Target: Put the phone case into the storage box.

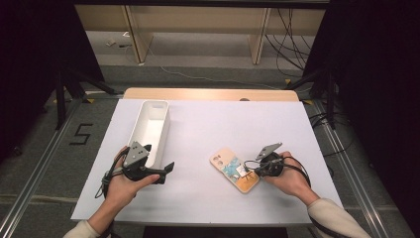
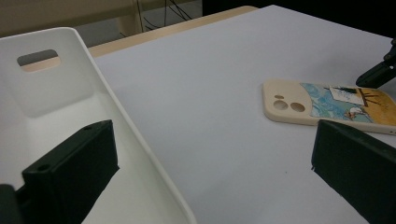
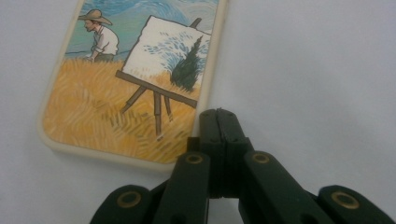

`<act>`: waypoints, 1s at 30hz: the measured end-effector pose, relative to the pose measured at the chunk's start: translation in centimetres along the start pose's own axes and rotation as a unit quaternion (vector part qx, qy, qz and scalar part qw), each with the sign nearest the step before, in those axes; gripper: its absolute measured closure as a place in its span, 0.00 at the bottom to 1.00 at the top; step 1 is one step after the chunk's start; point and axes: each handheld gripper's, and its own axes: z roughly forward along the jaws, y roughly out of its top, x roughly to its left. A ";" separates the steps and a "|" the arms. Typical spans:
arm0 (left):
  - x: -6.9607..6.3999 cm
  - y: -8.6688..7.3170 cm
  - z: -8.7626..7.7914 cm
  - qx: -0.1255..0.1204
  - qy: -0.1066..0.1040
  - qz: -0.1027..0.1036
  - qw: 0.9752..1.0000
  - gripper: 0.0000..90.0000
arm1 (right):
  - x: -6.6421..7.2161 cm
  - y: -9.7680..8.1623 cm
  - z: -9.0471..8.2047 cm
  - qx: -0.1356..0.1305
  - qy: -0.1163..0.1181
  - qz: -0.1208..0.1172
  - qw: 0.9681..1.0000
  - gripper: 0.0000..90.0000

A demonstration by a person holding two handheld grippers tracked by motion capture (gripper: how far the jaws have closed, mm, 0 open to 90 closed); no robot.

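- White paper covers the surface (image 1: 198, 198), and a grey floor with cables lies past its far edge.
- One phone case (image 1: 234, 170) lies flat on the surface, with a painted picture of a man and an easel on it.
- To the left of the phone case, well apart from it, stands a long white bin (image 1: 148, 130).
- On the right of the phone case is the right hand-held gripper (image 3: 218, 114). Its jaws are shut tight with nothing between them.
- Its tip sits right at the phone case's edge, near the painted easel. I cannot tell if it touches.
- Close beside the bin, far from the phone case, the left hand-held gripper (image 1: 166, 168) has its jaws wide open and holds nothing.
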 end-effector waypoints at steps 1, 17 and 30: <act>0.0 0.0 0.0 0.000 0.000 0.000 1.000 0.00 | 0.1 0.0 0.0 -0.001 0.002 0.001 1.000 1.00; -0.2 0.1 0.0 -0.001 0.001 0.002 1.000 0.00 | 0.5 1.9 -0.5 -0.057 0.010 0.077 0.995 0.21; -0.2 0.1 0.0 0.000 0.001 0.003 1.000 0.00 | 3.4 4.9 2.3 -0.007 0.027 0.054 0.998 0.00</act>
